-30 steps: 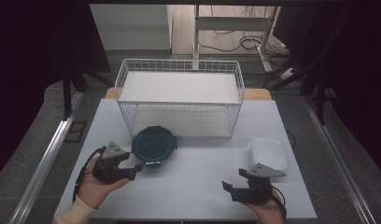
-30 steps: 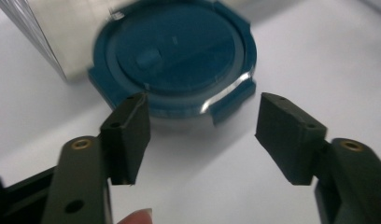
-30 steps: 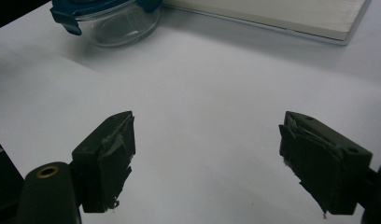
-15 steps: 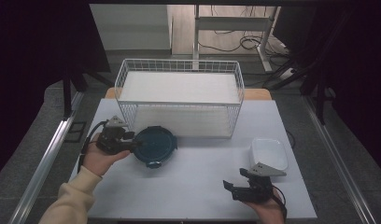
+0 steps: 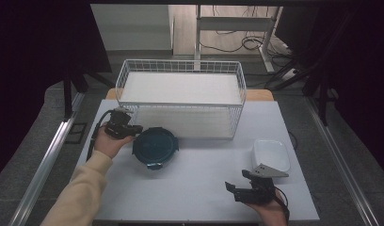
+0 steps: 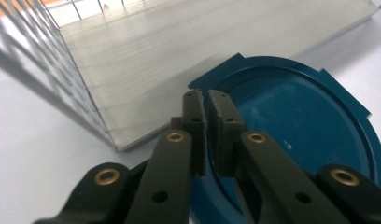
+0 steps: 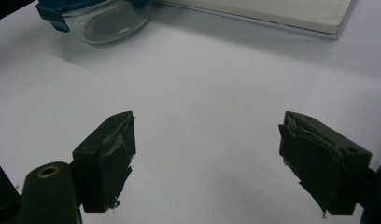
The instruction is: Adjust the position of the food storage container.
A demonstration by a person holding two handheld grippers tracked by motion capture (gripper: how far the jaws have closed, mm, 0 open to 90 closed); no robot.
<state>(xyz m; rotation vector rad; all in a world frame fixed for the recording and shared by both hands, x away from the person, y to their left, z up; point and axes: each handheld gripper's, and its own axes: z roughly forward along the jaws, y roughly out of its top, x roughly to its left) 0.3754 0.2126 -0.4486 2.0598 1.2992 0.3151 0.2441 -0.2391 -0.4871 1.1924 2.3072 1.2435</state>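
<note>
The left tool (image 6: 205, 100), moved from the near tabletop (image 5: 199, 188), is now clenched on the blue lid (image 6: 291, 121) rim; a lift seems prepared. The right tool (image 7: 205, 158) is released.

Your left gripper's (image 6: 205, 116) pads hide the lid (image 6: 300, 121) rim between them, lid's right side cut off by the frame, the wire basket (image 6: 48, 60) beside the lid blurred.
</note>
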